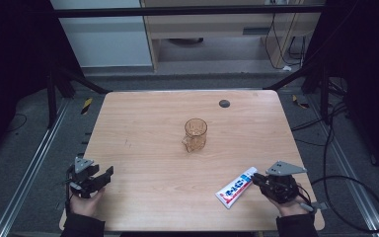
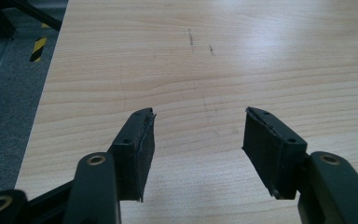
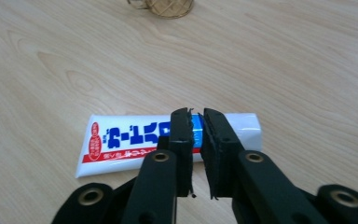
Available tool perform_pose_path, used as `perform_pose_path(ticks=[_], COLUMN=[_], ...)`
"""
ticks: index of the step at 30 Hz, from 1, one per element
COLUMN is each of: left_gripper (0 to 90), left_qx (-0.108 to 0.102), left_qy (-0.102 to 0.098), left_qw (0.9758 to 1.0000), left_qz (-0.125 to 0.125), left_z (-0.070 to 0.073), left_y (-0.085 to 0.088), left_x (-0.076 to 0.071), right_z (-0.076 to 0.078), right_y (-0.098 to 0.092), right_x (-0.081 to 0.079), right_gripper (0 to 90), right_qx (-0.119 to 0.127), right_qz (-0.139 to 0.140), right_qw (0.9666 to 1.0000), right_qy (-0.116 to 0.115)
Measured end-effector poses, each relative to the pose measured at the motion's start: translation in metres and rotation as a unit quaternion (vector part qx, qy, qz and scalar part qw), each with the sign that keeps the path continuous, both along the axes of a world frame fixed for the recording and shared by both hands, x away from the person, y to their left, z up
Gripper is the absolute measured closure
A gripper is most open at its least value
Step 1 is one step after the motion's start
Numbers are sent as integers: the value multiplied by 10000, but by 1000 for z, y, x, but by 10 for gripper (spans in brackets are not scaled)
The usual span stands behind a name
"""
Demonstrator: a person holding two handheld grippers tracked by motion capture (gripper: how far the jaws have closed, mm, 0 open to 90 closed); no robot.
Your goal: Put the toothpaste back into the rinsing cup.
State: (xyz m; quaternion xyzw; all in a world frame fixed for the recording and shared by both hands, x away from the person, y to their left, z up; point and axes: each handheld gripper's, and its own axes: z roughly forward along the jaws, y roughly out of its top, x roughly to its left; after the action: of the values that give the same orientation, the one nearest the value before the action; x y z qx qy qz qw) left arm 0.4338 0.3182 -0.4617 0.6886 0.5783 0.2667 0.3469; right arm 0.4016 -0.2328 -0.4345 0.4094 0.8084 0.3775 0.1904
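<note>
1. The toothpaste tube point(image 1: 236, 187) lies flat near the front right part of the wooden table point(image 1: 153, 158), its length running slantwise from the front edge up towards the right gripper. It is white with a blue band, red markings and blue lettering.
2. In the right gripper view the tube point(image 3: 135, 144) lies crosswise just beyond the jaw tips, its flat crimped end at the left of that view and its other end at the right.
3. The right gripper point(image 1: 257, 179), held in the person's right hand point(image 1: 291, 205), sits at the tube's upper end. Its jaws stand almost together, with only a thin slit between the pads point(image 3: 182, 140), above the tube; nothing is pinched between them.
4. The left gripper point(image 1: 106, 174) rests at the front left of the table, well apart from the tube. Its jaws are spread wide over bare wood in the left gripper view point(image 2: 198, 140).
5. An amber glass mug point(image 1: 195, 135) stands upright near the table's middle, well beyond the tube.
6. A small dark round disc point(image 1: 224, 103) lies near the far edge.
</note>
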Motion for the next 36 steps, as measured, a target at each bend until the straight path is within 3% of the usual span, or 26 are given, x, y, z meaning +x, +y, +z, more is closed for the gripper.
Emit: perform_pose_path(ticks=[6,20,24,36], left_gripper=[418,412,410,389], left_qx=[54,132,163,176], left_qy=[2,43,64,56], left_qw=[10000,9999,9998,9998], left_qz=[-38,-103,-121,-112], left_z=[-1,-1,-2,-2], left_y=[-3,-7,-8,-9], left_x=[0,0,0,0], right_z=[-2,-15,-23,-35], right_y=[6,18,26,36], right_x=[-2,-4,-4,-2], right_gripper=[892,900,900,900], right_qx=[-28,-185,-267,-379], right_qz=[187,565,744,955], right_qw=[9998,9976,9954,9918], right_qy=[86,359,537,754])
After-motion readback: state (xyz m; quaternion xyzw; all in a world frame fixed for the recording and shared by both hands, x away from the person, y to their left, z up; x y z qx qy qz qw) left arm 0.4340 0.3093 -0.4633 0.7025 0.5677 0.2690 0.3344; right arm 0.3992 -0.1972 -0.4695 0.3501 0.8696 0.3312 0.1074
